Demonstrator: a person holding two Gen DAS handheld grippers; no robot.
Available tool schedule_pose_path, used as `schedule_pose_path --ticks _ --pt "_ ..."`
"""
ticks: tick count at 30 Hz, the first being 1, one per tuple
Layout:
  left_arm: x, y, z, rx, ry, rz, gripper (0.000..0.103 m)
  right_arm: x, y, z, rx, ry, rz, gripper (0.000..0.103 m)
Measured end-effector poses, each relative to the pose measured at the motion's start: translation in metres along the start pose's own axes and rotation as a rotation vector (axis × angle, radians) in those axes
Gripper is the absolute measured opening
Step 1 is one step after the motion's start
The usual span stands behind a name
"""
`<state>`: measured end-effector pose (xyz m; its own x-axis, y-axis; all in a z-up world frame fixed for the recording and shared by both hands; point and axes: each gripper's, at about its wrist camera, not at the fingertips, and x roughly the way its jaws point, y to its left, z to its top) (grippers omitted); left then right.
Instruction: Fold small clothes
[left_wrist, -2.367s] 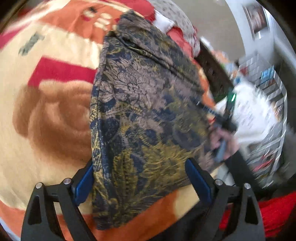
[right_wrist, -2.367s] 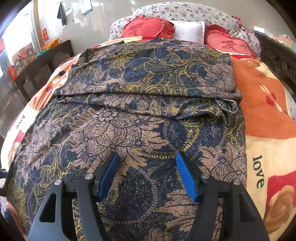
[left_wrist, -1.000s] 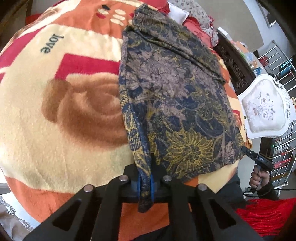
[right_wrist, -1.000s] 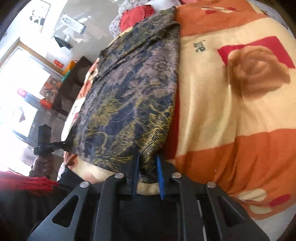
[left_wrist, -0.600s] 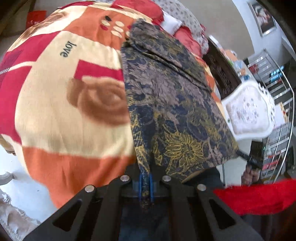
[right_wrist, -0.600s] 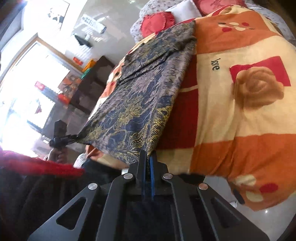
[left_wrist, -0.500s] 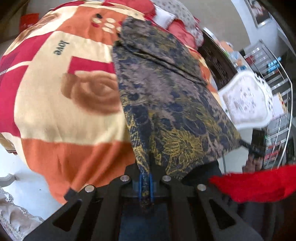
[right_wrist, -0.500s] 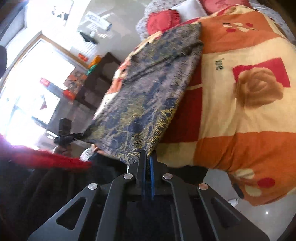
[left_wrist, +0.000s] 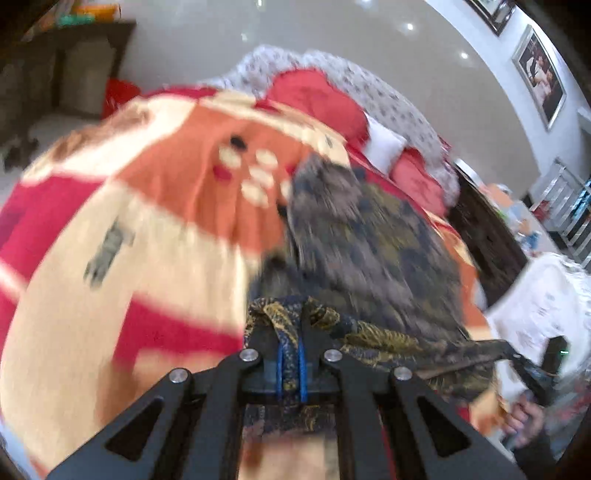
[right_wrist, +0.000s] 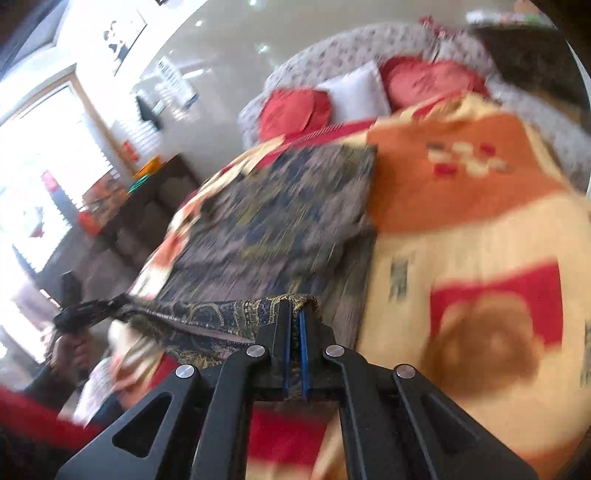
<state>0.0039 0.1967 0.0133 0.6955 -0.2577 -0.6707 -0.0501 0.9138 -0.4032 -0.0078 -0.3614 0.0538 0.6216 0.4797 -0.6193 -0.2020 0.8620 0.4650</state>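
Carrying the near hem of the patterned garment (left_wrist: 369, 236) toward the head of the bed, both grippers have it pinched at a corner: the left gripper (left_wrist: 290, 369) has its jaws pressed together on a bunched fold of the cloth, and the right gripper (right_wrist: 293, 354) clamps the opposite corner the same way. The hem hangs taut between them above the bed's blanket (left_wrist: 147, 236), while the far part of the garment lies flat on the blanket, short of the red pillows (right_wrist: 295, 110). Both views are blurred, so the exact lie of the far edge is hard to read. To fold well, I would keep the two corners level and equally far from the pillows, hold the hem stretched so no slack wrinkles form, and lay it down square on the far edge before letting go; uneven hands would likely skew the fold
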Motion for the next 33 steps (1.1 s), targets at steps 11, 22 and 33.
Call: schedule_pose_path --ticks 11,22,33 --pt "0.092 -0.021 0.098 -0.030 -0.078 0.049 0.005 0.081 -0.018 0.088 0.008 -0.107 -0.169 0.000" --pt "0.163 -0.045 0.155 0.054 -0.028 0.135 0.007 0.143 -0.038 0.150 0.050 -0.092 -0.243 0.000" --pt "0.152 -0.009 0.191 -0.023 -0.073 0.251 0.051 0.153 -0.109 0.168 0.517 -0.148 -0.047 0.000"
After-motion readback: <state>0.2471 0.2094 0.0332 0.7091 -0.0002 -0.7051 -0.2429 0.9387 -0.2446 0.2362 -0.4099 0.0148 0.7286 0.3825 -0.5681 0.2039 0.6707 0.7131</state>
